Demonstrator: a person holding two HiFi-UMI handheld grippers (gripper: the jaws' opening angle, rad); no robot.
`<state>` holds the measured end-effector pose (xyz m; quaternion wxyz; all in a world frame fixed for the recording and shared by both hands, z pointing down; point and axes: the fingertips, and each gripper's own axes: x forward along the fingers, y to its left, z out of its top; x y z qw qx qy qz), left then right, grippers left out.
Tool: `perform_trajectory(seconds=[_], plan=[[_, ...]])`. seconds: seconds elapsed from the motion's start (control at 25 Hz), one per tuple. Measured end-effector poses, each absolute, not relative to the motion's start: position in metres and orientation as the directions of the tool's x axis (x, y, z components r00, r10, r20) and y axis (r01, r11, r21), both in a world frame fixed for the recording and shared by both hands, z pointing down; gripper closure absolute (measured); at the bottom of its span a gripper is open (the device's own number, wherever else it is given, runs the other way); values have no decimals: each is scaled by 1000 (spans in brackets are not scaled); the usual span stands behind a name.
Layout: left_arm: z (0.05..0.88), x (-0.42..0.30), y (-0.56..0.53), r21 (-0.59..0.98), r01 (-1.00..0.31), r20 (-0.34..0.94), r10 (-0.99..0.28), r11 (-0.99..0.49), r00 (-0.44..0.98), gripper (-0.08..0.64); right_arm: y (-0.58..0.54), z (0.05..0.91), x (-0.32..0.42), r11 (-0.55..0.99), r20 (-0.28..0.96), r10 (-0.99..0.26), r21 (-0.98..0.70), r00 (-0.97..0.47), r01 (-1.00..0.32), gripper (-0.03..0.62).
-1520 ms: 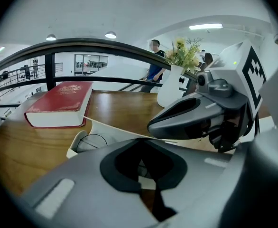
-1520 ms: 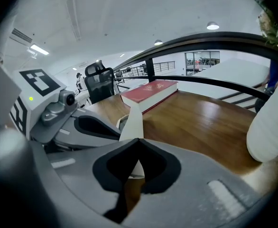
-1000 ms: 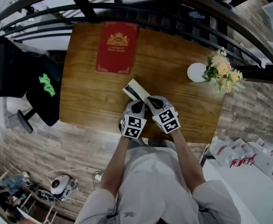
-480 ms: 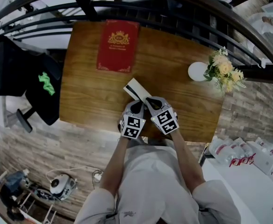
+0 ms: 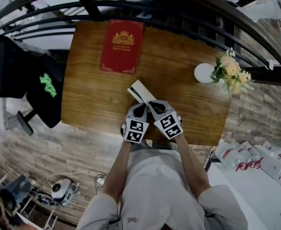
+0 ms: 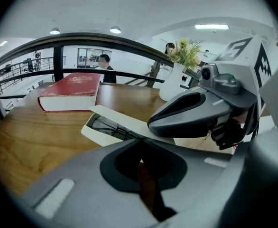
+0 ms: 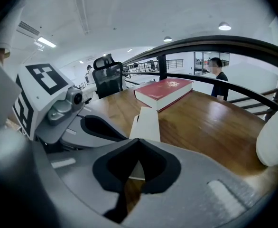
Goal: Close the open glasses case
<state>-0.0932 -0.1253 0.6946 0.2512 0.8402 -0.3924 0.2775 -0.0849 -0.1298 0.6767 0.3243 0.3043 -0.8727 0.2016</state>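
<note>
- Both tongs sit low over the brown wooden surface [image 5: 95, 97], side by side at its near edge, tips angled in toward each other.
- Left tongs [image 6: 140, 139]: the grey jaws are pressed tip to tip, with nothing between them. Only bare wood shows through the gap behind the tips.
- Right tongs [image 7: 138, 139]: same story, jaws together at the tips and gripping nothing. A sliver of white case and some wood shows through the opening behind them.
- The open cream-white rectangular glasses case [image 5: 140, 91] lies just ahead of both pairs of tips, its near end right at them and its long side running away up-left. Whether either tip touches it, I can't tell.
- From the left tongs, the flat lid stands raised over the tray, and dark glasses [image 6: 106, 125] show inside.
- Beyond the case, well ahead of the tongs, lies a closed red hardcover book with a gold crest [image 5: 122, 47], flat on the wood.
- Off to the right of the right tongs, well apart, stands a round white vase [image 5: 203, 74] holding pale yellow and white flowers [image 5: 231, 73].
- A dark curved metal railing [image 5: 188, 1] runs past the far edge, beyond the book.
</note>
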Motion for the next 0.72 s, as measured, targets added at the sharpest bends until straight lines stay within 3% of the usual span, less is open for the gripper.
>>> perform_trajectory(seconds=[0.72], plan=[[702,-101,-116,222,-814,697,-496,-537,517,540,-119,684,-96,751,704,-364,-164,-609,-639,589]])
